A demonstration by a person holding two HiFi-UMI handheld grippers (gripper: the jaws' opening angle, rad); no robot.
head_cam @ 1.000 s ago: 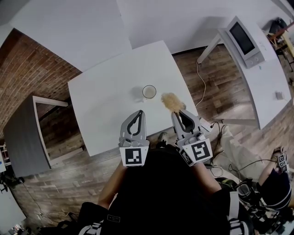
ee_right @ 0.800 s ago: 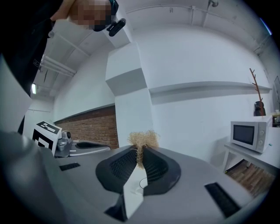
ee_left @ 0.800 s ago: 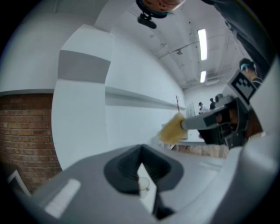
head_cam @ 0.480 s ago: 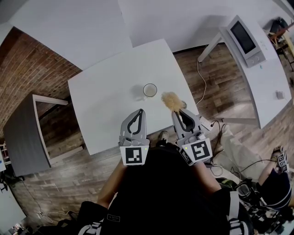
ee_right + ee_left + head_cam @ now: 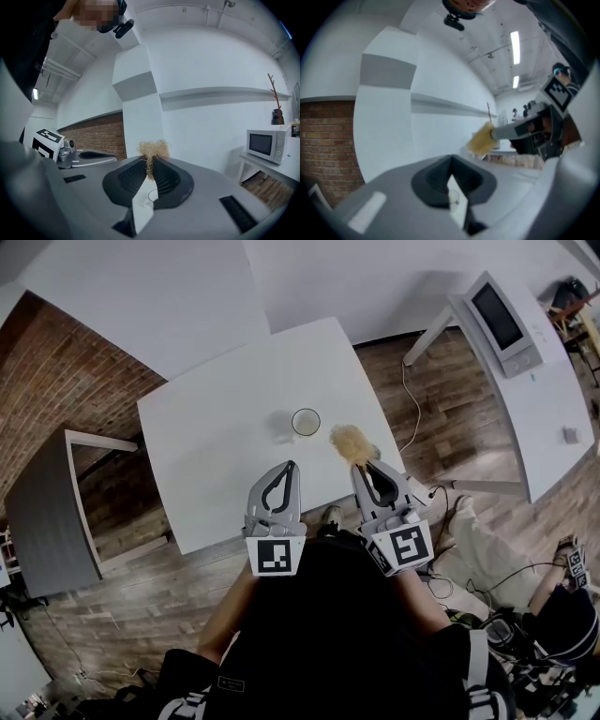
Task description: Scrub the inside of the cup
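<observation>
A clear glass cup (image 5: pixel 305 422) stands upright near the middle of the white table (image 5: pixel 216 437). Through the jaw gaps it also shows small, as the cup (image 5: pixel 453 199) and the cup (image 5: pixel 152 196). My right gripper (image 5: pixel 363 463) is shut on a tan fibrous scrubber (image 5: pixel 349 442), which sticks out past the jaws just right of the cup and apart from it. In the right gripper view the scrubber (image 5: pixel 152 151) rises from between the closed pads of the right gripper (image 5: pixel 151 174). My left gripper (image 5: pixel 287 467) is shut and holds nothing, short of the cup; the left gripper (image 5: pixel 451 163) sees the scrubber (image 5: pixel 482 139) to its right.
A second white table (image 5: pixel 553 409) at the right carries a microwave (image 5: pixel 502 322). A grey cabinet (image 5: pixel 52 512) stands at the left by a brick wall (image 5: pixel 56 371). A cable (image 5: pixel 412 409) runs over the wooden floor. Another person (image 5: pixel 562 610) sits at the lower right.
</observation>
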